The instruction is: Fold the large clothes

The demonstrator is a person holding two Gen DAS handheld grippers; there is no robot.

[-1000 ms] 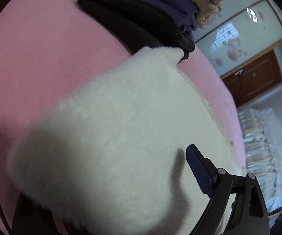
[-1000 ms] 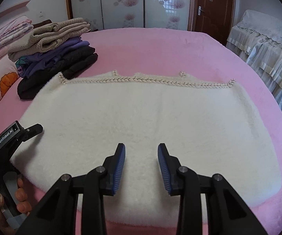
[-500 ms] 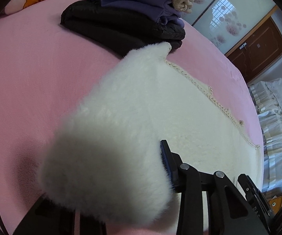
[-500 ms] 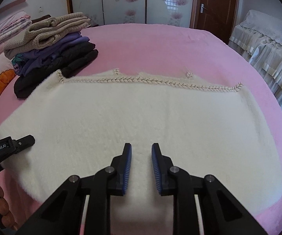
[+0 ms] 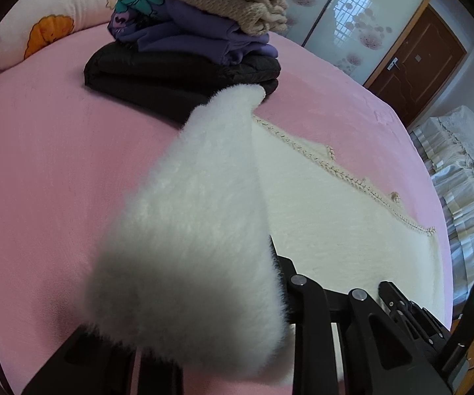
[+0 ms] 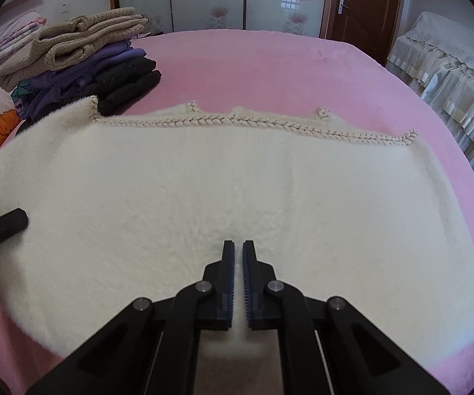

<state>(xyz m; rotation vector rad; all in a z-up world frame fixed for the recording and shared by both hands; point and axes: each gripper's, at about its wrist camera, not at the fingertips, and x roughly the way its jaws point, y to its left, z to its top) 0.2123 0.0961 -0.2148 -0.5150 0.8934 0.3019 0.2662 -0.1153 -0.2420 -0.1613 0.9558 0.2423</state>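
Observation:
A fluffy cream garment (image 6: pixel 237 191) with a braided far edge lies spread on the pink bed (image 6: pixel 269 62). My right gripper (image 6: pixel 238 250) is shut, tips pressed down on the garment's near middle, nothing between the fingers. My left gripper (image 5: pixel 230 283) is shut on the garment's left edge (image 5: pixel 197 223) and holds it lifted off the bed; the fur hides most of its fingers. The left gripper's tip also shows in the right wrist view (image 6: pixel 6 223).
A stack of folded clothes (image 6: pixel 79 65), beige on purple on black, sits at the far left, touching the garment's corner. A pillow with an orange print (image 5: pixel 42 33) lies behind it. A second bed (image 6: pixel 450 65) and a wooden door (image 6: pixel 361 3) stand to the right.
My right gripper closed from open to shut and lowered onto the garment. My left gripper lifted the garment's left edge higher and swung toward the middle.

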